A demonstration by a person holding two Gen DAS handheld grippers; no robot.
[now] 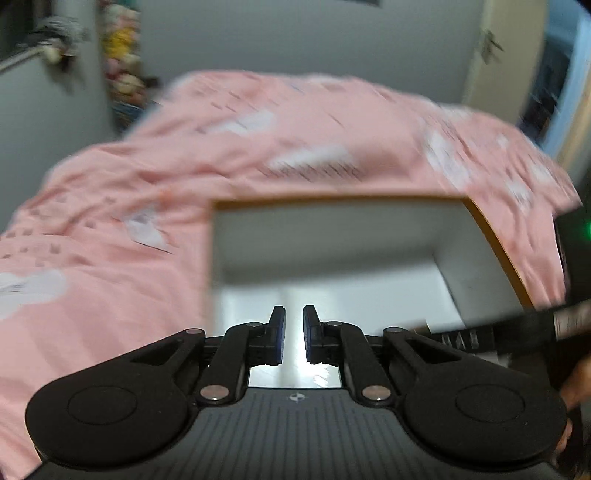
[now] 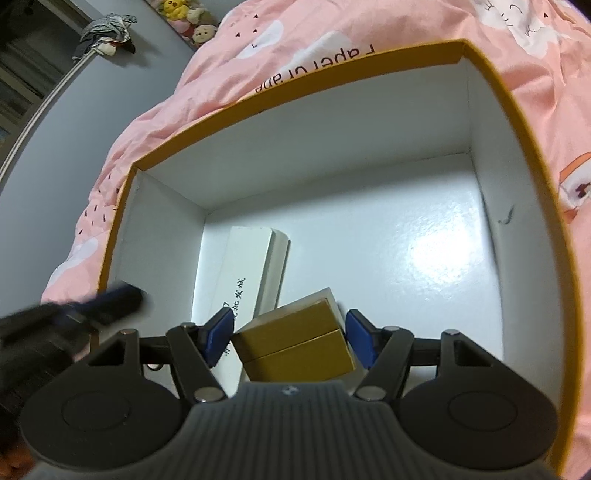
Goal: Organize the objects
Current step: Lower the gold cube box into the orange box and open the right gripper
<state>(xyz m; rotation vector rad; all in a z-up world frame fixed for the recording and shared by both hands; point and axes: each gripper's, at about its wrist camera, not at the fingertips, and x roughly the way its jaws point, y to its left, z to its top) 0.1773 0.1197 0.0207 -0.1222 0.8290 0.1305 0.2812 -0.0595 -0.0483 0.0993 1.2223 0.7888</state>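
Note:
A large storage box with an orange rim [image 2: 524,122] and white inside lies on a pink bedspread; it also shows in the left wrist view [image 1: 491,236]. A long white box [image 2: 240,280] lies on its floor at the left. My right gripper [image 2: 290,338] is inside the storage box, its blue pads on both sides of a small gold box [image 2: 295,343] that leans on the white box. My left gripper [image 1: 294,334] hangs over the storage box's near edge, its fingers a narrow gap apart with nothing between them. It shows blurred at the left of the right wrist view [image 2: 110,299].
The pink patterned bedspread [image 1: 110,258] surrounds the storage box. Grey walls rise behind the bed, and plush toys [image 2: 188,18] sit at the far corner. A rail with hanging cloth [image 2: 107,33] is on the left wall. The right part of the box floor [image 2: 424,258] is bare.

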